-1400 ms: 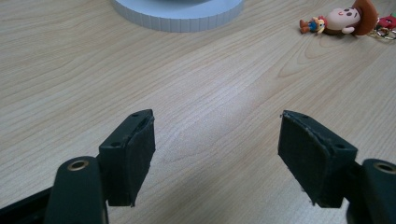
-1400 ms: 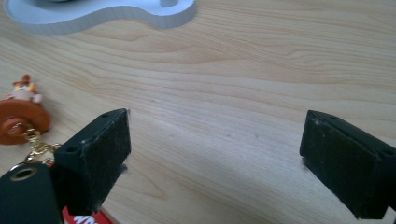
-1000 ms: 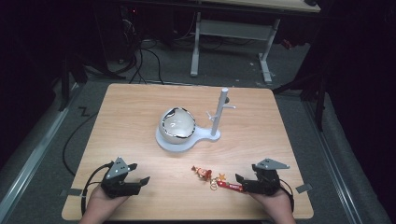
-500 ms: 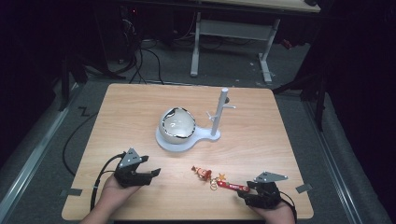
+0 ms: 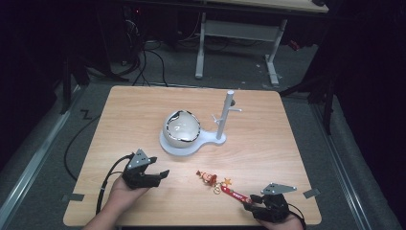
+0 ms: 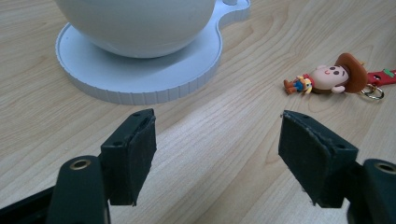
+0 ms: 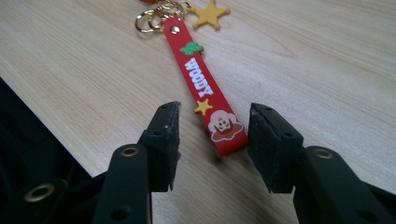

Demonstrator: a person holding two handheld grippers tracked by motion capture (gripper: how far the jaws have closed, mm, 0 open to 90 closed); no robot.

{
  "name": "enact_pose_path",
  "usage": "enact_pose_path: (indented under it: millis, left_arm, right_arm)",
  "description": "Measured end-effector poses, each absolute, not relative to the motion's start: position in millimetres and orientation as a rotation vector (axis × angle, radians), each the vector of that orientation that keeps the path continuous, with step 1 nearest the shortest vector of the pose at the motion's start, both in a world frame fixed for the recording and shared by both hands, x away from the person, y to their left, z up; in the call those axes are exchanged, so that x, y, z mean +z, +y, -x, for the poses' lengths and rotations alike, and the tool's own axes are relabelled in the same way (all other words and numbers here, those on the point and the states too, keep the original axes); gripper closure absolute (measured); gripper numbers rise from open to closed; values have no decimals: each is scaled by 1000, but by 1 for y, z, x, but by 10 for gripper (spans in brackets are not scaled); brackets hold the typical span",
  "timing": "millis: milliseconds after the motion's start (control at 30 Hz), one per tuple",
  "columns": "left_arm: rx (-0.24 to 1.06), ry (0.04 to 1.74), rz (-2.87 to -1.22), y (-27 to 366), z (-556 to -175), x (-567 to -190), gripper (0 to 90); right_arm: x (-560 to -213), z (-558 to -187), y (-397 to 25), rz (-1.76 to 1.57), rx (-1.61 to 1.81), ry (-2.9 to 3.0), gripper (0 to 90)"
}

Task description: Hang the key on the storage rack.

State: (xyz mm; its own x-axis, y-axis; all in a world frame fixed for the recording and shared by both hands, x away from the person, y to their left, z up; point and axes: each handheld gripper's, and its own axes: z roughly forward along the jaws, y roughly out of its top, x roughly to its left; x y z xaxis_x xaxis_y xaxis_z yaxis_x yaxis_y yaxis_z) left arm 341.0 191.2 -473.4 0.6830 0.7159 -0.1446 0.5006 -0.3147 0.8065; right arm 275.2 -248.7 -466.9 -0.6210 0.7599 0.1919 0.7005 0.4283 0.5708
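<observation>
Near the lower right of the high view, the right claw (image 5: 247, 205) sits low over the tabletop (image 5: 143, 110), its jaws apart and straddling the free end of a red strap (image 7: 204, 91) marked WOODY. From the right gripper view the strap lies flat between the two pads without either one pressing it (a sliver of wood shows on both sides). Its far end joins a metal ring (image 7: 148, 18) and a yellow star charm (image 7: 209, 14). A small cowboy figure (image 6: 329, 76) lies just beyond the ring, toward the middle of the frame. At lower left, the left claw (image 5: 160, 174) hovers with jaws wide apart, holding nothing, pointed toward the figure. Behind both, at centre frame, a white globe (image 5: 182, 127) rests on a white base (image 5: 208, 138) with an upright post (image 5: 225, 112).
</observation>
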Motion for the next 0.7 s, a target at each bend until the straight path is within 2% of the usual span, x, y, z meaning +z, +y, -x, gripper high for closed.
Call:
enact_pose_path:
  millis: [167,200,300,533,700]
  left_arm:
    - [313,940,-1988,193,-339,-473,284]
    - [323,944,-1990,195,-337,-472,284]
    - [335,962,-1981,201,-332,-472,283]
    - [335,1002,-1957,215,-324,-471,285]
    - [321,1001,-1956,215,-327,-472,285]
  right_arm:
    - [-460,-276,-245,-1289,993,2519,557]
    - [-456,-280,-246,-1298,1024,2479,619]
    - [-455,-286,-244,-1308,1015,2431,668]
    - [-462,-300,-237,-1269,900,2433,655]
    - [-465,-297,-234,-1253,860,2478,646]
